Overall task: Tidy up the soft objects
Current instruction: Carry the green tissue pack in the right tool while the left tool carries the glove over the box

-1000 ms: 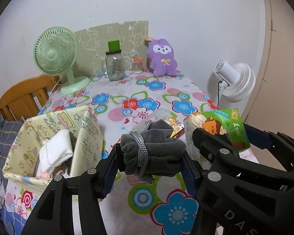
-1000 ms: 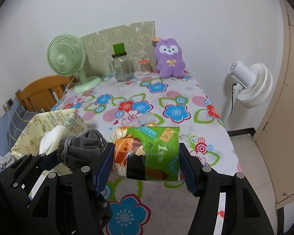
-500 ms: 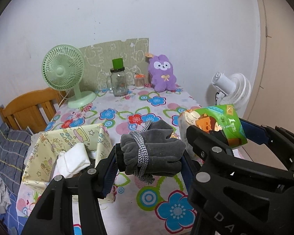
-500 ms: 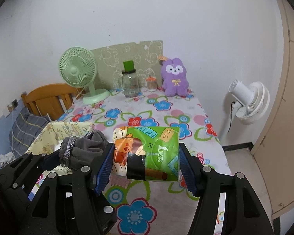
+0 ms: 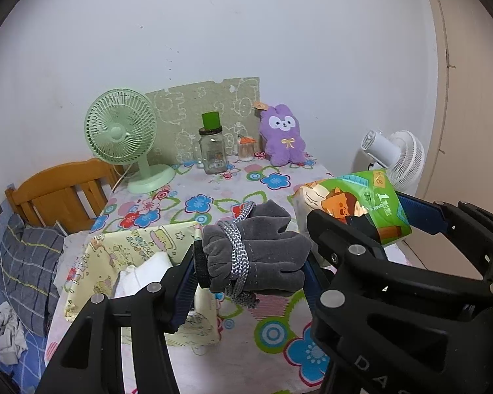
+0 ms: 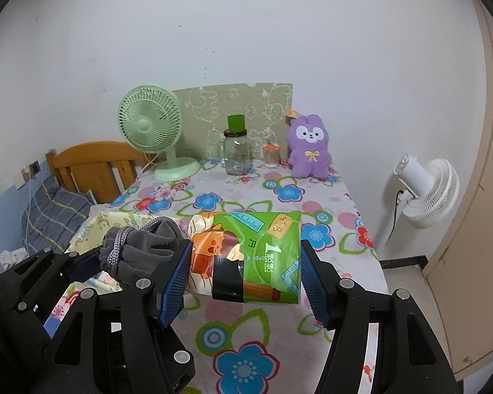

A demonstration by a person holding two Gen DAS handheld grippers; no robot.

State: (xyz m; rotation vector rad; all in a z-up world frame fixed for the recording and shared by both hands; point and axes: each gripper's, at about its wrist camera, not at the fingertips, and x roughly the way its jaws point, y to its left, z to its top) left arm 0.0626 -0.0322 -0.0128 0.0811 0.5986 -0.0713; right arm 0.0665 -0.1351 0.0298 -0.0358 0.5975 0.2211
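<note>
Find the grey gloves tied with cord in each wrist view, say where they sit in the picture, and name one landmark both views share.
Left wrist view: the grey gloves sit at centre, clamped in the left gripper.
Right wrist view: the grey gloves sit left of centre, beside the green tissue pack.
Shared landmark: the purple plush rabbit at the table's far edge.
</note>
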